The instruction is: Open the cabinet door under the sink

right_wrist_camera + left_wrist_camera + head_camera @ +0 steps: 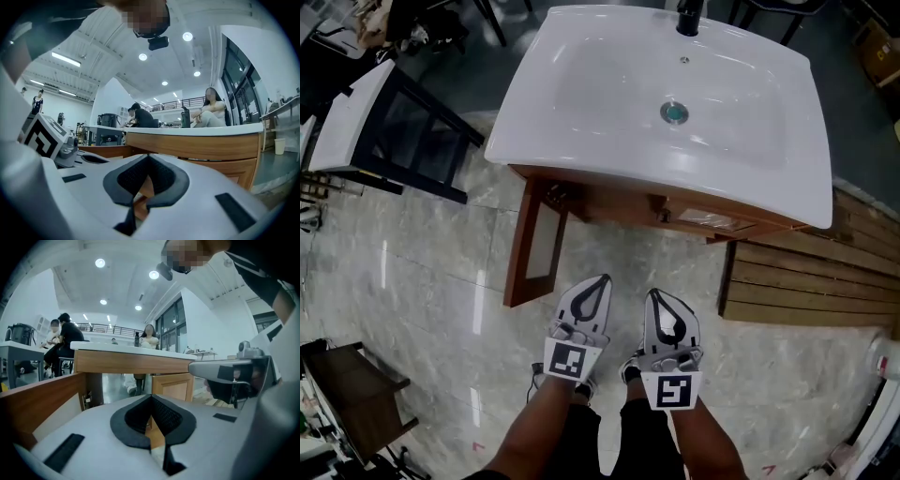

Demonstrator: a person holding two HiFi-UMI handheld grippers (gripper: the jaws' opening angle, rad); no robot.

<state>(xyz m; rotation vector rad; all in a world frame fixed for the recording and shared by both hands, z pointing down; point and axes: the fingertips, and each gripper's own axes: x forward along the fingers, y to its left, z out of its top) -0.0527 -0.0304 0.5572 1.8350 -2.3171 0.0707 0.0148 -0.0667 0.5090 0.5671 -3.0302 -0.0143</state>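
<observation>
A white sink (675, 94) tops a wooden cabinet (609, 202). Its left door (534, 248) stands swung out toward me, edge-on in the head view, and it fills the left of the left gripper view as a wooden panel (42, 404). The right door (171, 386) hangs slightly ajar. My left gripper (602, 278) and right gripper (654, 292) hover side by side in front of the cabinet, a short way back from it and touching nothing. Both are shut and hold nothing, as the left gripper (151, 396) and right gripper (148, 156) show in their own views.
A black-framed table with a white top (366, 122) stands at the left, and a dark stool (347, 384) at the lower left. A slatted wooden platform (806, 281) lies to the right of the cabinet. People (65, 341) sit at tables beyond the sink. The floor is marbled tile (431, 309).
</observation>
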